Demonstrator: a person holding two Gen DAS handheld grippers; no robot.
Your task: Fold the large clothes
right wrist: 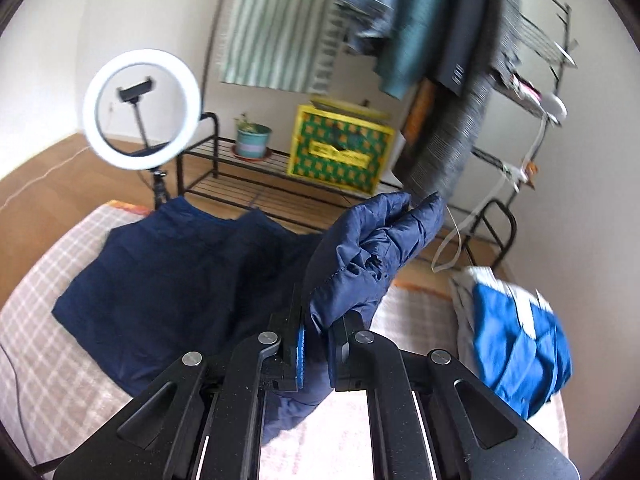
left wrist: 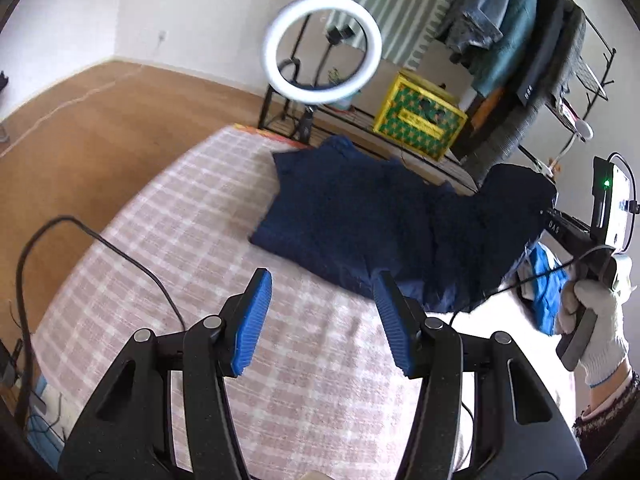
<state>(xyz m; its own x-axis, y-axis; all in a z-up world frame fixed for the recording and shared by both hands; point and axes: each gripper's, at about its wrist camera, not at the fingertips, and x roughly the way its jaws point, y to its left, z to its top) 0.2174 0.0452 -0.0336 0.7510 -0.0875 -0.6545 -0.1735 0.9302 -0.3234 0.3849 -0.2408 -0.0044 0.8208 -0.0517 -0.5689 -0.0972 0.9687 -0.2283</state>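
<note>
Now a navy jacket [left wrist: 348, 216] is seen spread on a bed covered with a pink checked sheet [left wrist: 208, 240], its far edge near the bed's end. One part of the jacket [right wrist: 372, 256] is lifted off the bed and pinched by the right tool [right wrist: 316, 344], whose 2 fingers are pressed together on the quilted fabric; the raised fabric stands bunched above the pads, and the rest of the jacket is seen lying flat on the bed beside that tool. The left tool [left wrist: 322, 320] is held above the sheet just short of the jacket's near edge, its 2 blue pads [left wrist: 252, 320] spread apart with nothing between them. From the left wrist view, the right tool's body is seen gripped by a white-gloved hand [left wrist: 596, 320] beside the jacket's lifted part. A blue and white garment [right wrist: 516, 340] is bunched on the bed on the side of the jacket where the gloved hand is. Beyond the jacket, off the bed's end, a ring light [left wrist: 322, 48] is set on a stand, and behind it a low black rack [right wrist: 248, 184] carries a yellow and green box [right wrist: 340, 152] and a potted plant [right wrist: 252, 140]. Hung clothes [left wrist: 516, 36] are seen on a rail above the box. A black cable [left wrist: 120, 252] is trailed over the sheet on the jacket's other side.
</note>
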